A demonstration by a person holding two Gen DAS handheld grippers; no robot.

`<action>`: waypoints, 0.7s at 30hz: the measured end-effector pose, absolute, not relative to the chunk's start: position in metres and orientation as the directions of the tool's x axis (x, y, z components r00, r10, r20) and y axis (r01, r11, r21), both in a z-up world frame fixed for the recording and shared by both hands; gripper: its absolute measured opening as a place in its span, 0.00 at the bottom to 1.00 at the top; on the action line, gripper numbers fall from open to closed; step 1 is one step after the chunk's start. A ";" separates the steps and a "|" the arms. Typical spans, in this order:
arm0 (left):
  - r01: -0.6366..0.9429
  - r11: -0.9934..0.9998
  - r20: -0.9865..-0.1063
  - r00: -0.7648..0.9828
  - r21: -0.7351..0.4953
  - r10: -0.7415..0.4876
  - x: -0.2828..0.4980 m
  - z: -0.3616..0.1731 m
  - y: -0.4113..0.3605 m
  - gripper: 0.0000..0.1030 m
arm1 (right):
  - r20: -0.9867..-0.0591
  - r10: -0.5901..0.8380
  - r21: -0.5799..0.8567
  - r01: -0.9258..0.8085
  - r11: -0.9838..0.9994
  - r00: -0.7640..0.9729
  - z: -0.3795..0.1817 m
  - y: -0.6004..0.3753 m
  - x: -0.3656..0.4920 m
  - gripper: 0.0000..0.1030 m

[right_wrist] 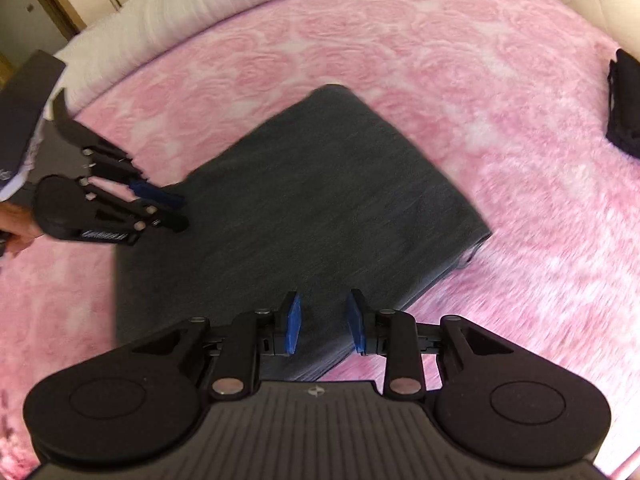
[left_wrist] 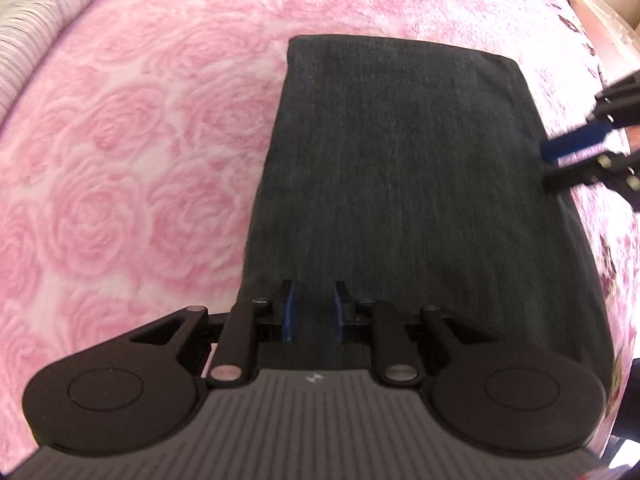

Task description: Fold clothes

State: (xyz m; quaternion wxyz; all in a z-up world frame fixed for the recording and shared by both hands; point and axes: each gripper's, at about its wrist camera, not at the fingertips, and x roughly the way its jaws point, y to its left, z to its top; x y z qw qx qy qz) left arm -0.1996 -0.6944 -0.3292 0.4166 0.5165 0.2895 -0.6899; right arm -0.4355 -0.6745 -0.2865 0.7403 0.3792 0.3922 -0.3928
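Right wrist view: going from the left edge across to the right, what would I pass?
The other handheld gripper, the left gripper → folded dark grey garment → open stretch of pink rose-patterned blanket → a black garment at the right edge.

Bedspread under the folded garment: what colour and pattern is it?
The bedspread is pink with a raised rose pattern, clearest in the left wrist view.

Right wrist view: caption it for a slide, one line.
Open right gripper over a folded dark grey garment on a pink rose blanket, left gripper at its far edge.
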 end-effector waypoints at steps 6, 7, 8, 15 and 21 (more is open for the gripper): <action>0.876 -0.482 -0.951 -0.130 0.022 -0.280 -0.186 -0.333 -0.657 0.16 | -0.900 -0.197 0.276 0.859 0.432 0.388 -0.294 -0.628 -0.406 0.31; 0.876 -0.482 -0.948 -0.134 0.022 -0.288 -0.185 -0.337 -0.655 0.16 | -0.909 -0.182 0.269 0.863 0.427 0.374 -0.300 -0.623 -0.401 0.31; 0.875 -0.483 -0.947 -0.139 0.020 -0.291 -0.185 -0.339 -0.656 0.16 | -0.916 -0.178 0.259 0.868 0.423 0.360 -0.304 -0.620 -0.398 0.31; 0.837 -0.546 -0.928 -0.168 0.044 -0.332 -0.184 -0.324 -0.641 0.16 | -0.915 -0.263 0.199 0.911 0.362 0.304 -0.292 -0.594 -0.389 0.31; 0.804 -0.593 -0.923 -0.191 0.048 -0.335 -0.176 -0.322 -0.609 0.16 | -0.902 -0.294 0.207 0.914 0.349 0.317 -0.283 -0.539 -0.371 0.32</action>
